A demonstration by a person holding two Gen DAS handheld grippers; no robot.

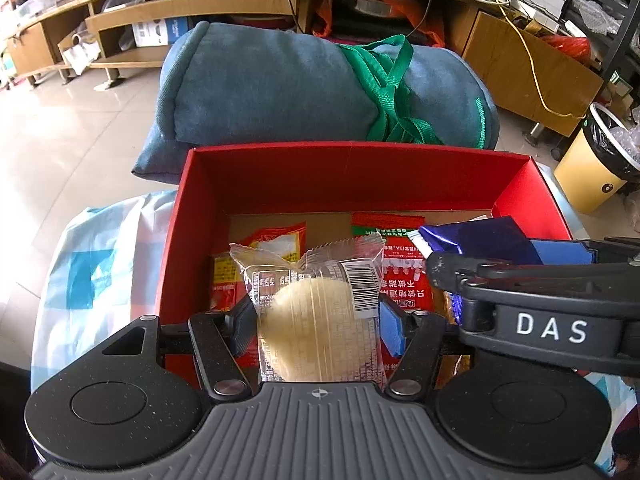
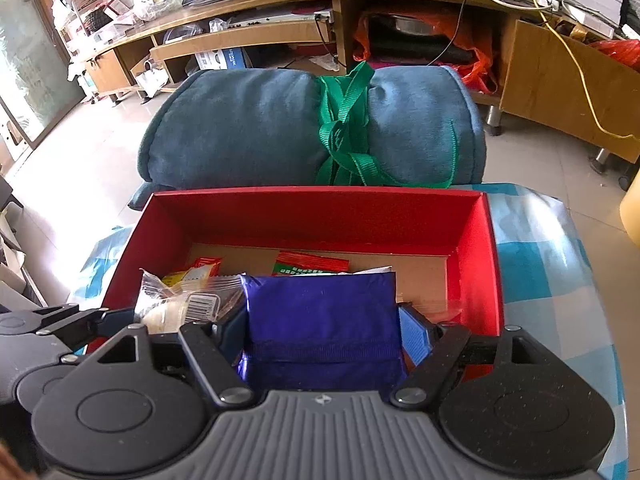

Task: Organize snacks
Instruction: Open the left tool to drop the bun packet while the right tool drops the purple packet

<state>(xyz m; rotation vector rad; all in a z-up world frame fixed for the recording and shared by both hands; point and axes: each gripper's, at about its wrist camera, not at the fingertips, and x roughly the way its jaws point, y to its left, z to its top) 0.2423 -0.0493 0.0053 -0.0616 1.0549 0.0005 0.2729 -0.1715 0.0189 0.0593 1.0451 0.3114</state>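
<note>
My left gripper [image 1: 318,322] is shut on a clear-wrapped pale round pastry [image 1: 312,320] and holds it over the near part of the red box [image 1: 344,168]. My right gripper [image 2: 322,330] is shut on a shiny blue snack packet [image 2: 324,316] and holds it over the same red box [image 2: 320,212], beside the left gripper. The pastry [image 2: 180,308] shows at the left of the right wrist view, the blue packet [image 1: 480,236] at the right of the left wrist view. Red snack packets [image 1: 404,276] and a red and yellow one [image 1: 276,240] lie on the box's cardboard floor.
The box stands on a blue and white checked cloth [image 2: 536,264]. A rolled blue blanket [image 1: 280,84] tied with green straps lies just behind the box. Wooden shelving [image 2: 248,36] runs along the back wall, and a yellow bin [image 1: 596,160] stands at the right.
</note>
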